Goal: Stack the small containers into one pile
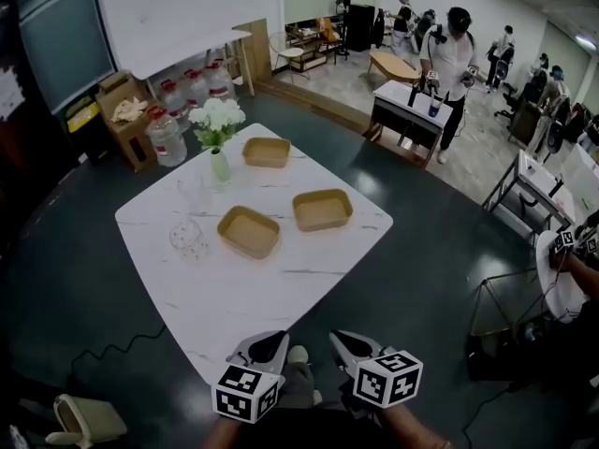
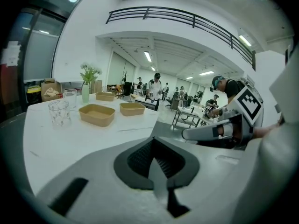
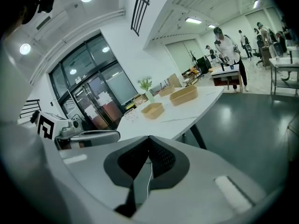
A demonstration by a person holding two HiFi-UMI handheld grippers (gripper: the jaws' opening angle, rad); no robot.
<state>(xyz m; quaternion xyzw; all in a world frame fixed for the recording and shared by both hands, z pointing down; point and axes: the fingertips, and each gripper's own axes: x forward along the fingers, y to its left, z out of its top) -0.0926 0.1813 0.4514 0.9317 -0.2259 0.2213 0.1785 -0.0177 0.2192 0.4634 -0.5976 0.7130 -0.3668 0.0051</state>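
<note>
Nothing stacked: far tray (image 1: 267,152), right tray (image 1: 322,209), near tray (image 1: 248,230) lie apart on table (image 1: 281,293), prob. empty. L gripper (image 1: 266,346), R gripper (image 1: 350,347) jaws pressed together, holding nothing. All stacking left.

The person's left gripper (image 1: 277,340), a white-and-grey plastic two-jaw tool, has its jaws pressed together on nothing. The matching right gripper (image 1: 341,340) (just beside it, tips about level) is likewise closed and empty. Both point forward and slightly downward.
</note>
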